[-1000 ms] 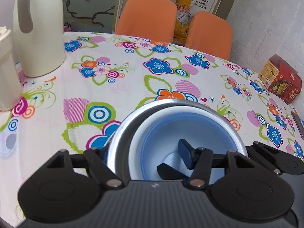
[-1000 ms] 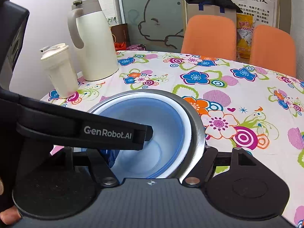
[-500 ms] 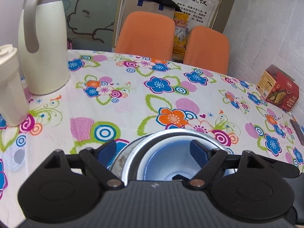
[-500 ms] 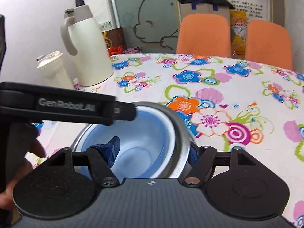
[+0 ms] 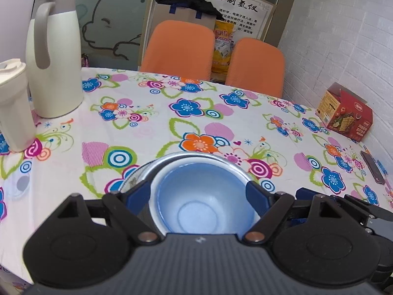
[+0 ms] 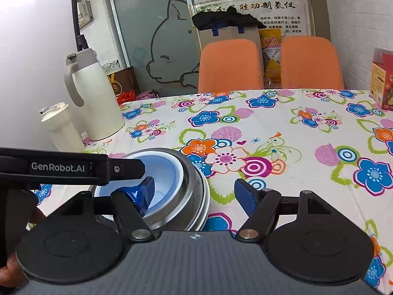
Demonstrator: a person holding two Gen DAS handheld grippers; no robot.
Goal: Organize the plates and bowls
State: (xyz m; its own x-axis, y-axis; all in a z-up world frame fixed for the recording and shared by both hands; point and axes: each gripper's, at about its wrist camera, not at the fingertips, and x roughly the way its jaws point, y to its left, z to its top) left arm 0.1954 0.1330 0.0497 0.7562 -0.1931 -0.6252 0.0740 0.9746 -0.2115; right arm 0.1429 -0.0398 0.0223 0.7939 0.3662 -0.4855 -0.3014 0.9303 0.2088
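Note:
A blue bowl sits nested in a steel bowl, with a patterned plate edge showing underneath, all on the floral tablecloth. My left gripper hovers over the stack, open wide, its blue pads either side of the blue bowl and holding nothing. In the right wrist view the stack lies low left. My right gripper is open, one pad in front of the blue bowl and the other over the cloth beyond the rim. The left tool's finger reaches across from the left.
A cream thermos jug and a lidded cream cup stand at the table's left. A red box and a dark phone lie at the right. Two orange chairs stand behind the table. A hand shows at the lower left.
My left gripper, narrow inside the blue bowl a second ago, has opened wide and lifted back. The right gripper has drawn back and to the right of the stack.

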